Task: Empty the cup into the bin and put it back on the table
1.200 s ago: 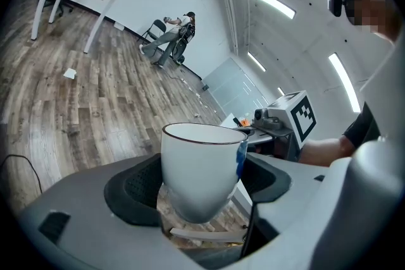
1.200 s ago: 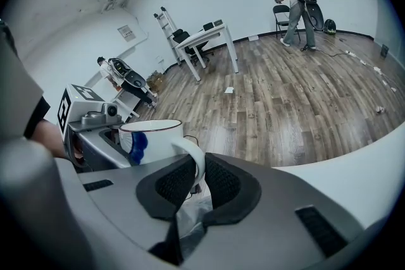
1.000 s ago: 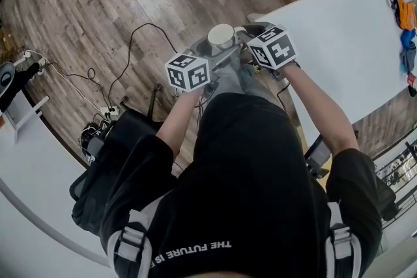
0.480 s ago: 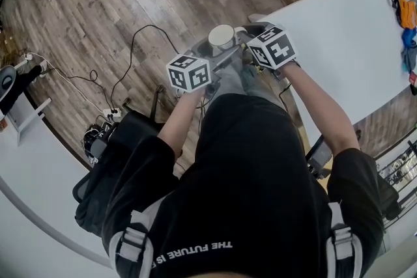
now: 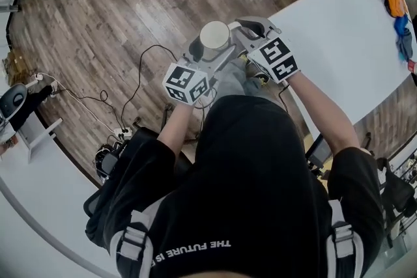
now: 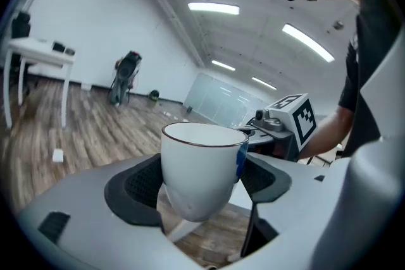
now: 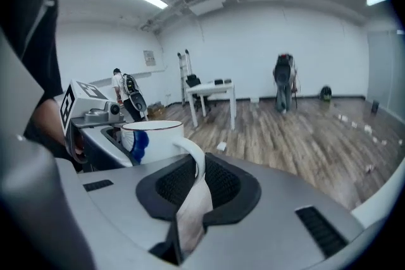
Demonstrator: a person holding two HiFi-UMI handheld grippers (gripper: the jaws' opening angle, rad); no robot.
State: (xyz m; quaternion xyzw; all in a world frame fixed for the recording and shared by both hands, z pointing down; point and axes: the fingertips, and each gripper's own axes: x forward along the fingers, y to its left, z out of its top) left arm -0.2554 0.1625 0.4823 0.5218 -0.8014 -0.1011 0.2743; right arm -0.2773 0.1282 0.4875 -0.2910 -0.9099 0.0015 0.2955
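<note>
A white cup (image 5: pixel 215 36) with a dark rim and a blue mark stands upright in the air over the wooden floor, in front of the person's body. My left gripper (image 5: pixel 207 50) is shut on the cup's body (image 6: pixel 201 167), which fills the space between its jaws. My right gripper (image 5: pixel 236 34) is shut on the cup's handle (image 7: pixel 193 164), with the cup's body (image 7: pixel 152 139) just beyond its jaws. From above, the inside of the cup looks plain white. No bin shows in any view.
A white table (image 5: pixel 345 42) lies to the right, with orange and blue things (image 5: pixel 399 13) at its far end. Cables (image 5: pixel 130 97) and a black bag (image 5: pixel 114 156) lie on the floor to the left. A second table (image 7: pixel 212 95) stands further off.
The cup and both grippers have come up a little towards the head camera, and the marker cubes have tilted. Both grippers keep their hold on the cup.
</note>
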